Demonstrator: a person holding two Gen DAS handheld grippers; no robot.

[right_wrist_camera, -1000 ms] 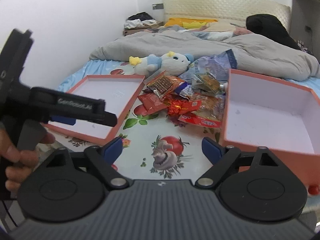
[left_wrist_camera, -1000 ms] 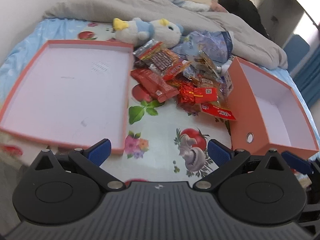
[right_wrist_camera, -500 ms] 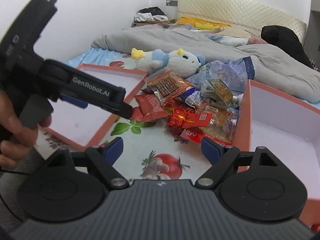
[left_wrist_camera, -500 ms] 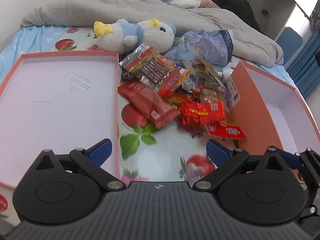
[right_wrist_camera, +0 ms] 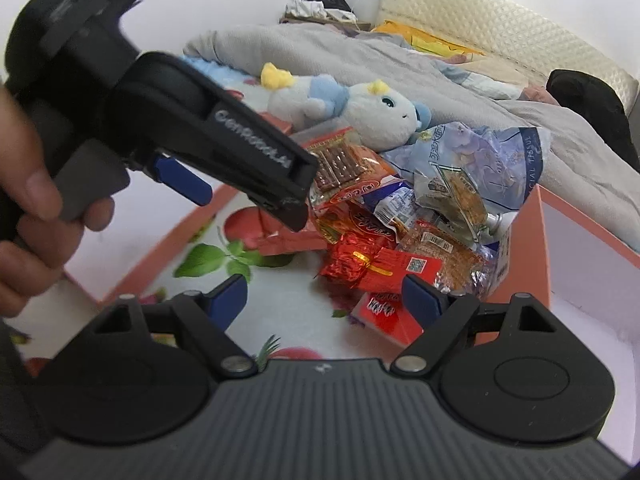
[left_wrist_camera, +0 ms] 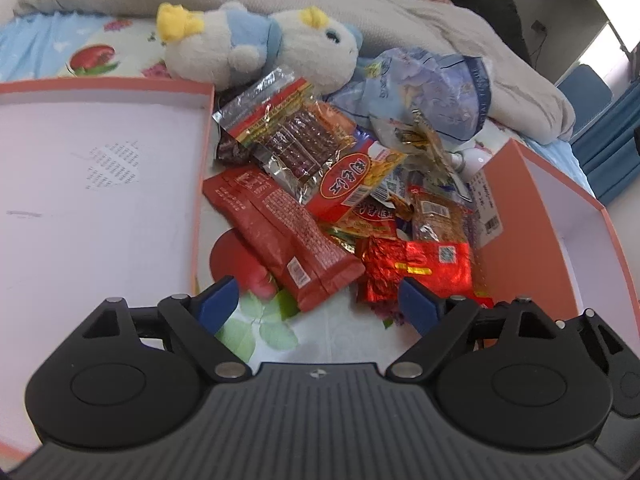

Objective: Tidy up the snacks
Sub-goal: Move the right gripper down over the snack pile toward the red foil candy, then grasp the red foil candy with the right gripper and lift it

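Floral bedsheet (left_wrist_camera: 320, 340), crinkly foil snack packets (left_wrist_camera: 416, 268)

A bed is carrying everything, its fruit-and-flower printed sheet (left_wrist_camera: 332, 332) showing between the things. A shallow orange tray (left_wrist_camera: 202, 184) is lying on the left and a deeper orange box (left_wrist_camera: 516, 216) is sitting on the right. Between them a pile of snack packets (left_wrist_camera: 344, 200) is spreading over the sheet, with a long red packet (left_wrist_camera: 288, 236) lying nearest. Behind the pile a stuffed toy (left_wrist_camera: 260, 52) is resting, and a grey blanket (left_wrist_camera: 400, 16) is bunching across the far side.
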